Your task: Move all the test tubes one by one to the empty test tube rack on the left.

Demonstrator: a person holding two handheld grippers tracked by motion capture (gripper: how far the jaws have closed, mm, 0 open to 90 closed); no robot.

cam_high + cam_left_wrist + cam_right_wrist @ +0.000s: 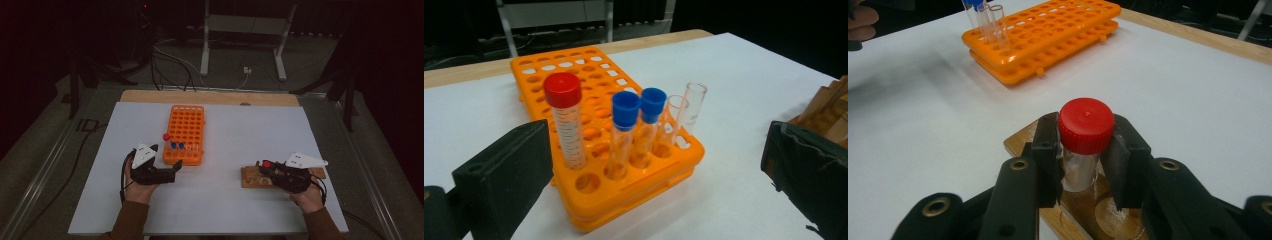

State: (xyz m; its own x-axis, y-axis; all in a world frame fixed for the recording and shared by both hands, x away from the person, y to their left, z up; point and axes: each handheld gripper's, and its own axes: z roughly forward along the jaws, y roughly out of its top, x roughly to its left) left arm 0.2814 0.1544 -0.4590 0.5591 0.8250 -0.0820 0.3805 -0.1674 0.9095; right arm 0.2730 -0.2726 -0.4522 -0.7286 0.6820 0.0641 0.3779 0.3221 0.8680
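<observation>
Right hand-held gripper [1083, 165] — around red-capped tube [1085, 142]

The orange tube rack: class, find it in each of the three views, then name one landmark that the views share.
High view: the orange tube rack lies upper centre-left on the white table, just right of the left gripper.
Left gripper view: it lies at centre, holding capped and open tubes.
Right gripper view: it lies at the upper left, beyond the red-capped tube between the right gripper jaws.
Shared landmark: the blue-capped tubes at the rack's near end.
</observation>
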